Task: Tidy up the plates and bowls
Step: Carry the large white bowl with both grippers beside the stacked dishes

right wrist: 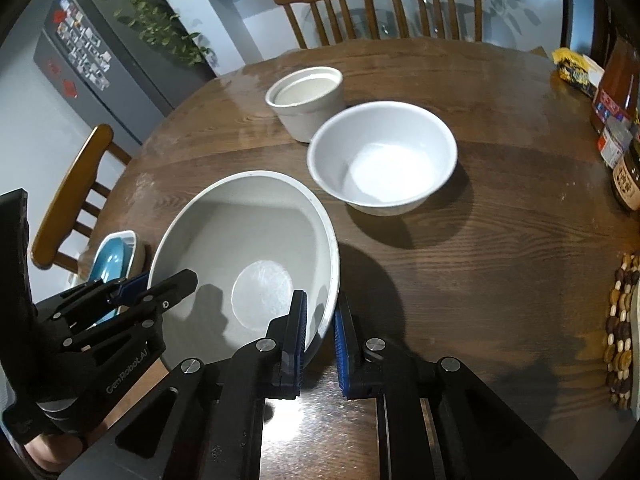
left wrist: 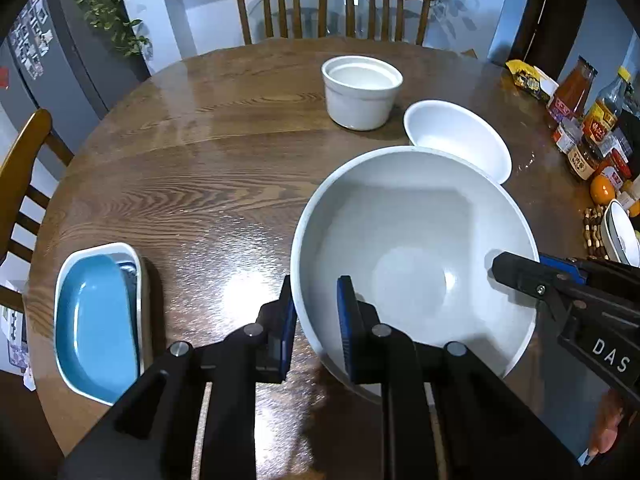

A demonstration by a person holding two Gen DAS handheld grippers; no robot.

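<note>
A large white bowl [left wrist: 416,256] [right wrist: 256,256] is at the near side of the round wooden table. My left gripper [left wrist: 316,320] straddles its left rim, one finger inside and one outside, shut on the rim. My right gripper [right wrist: 320,336] is shut on the opposite rim the same way; it also shows in the left wrist view [left wrist: 516,272]. A smaller white bowl [right wrist: 382,158] [left wrist: 458,138] stands behind it. A white straight-sided crock [left wrist: 360,90] [right wrist: 306,98] stands farther back. A blue dish nested in a white-rimmed dish [left wrist: 98,320] [right wrist: 114,258] lies at the left edge.
Jars, sauce bottles and an orange [left wrist: 600,190] crowd the table's right edge, with a yellow packet [right wrist: 576,70] and a beaded trivet [right wrist: 622,332]. Wooden chairs [left wrist: 332,8] stand at the far side and one [right wrist: 68,204] at the left. A fridge [right wrist: 92,52] stands beyond.
</note>
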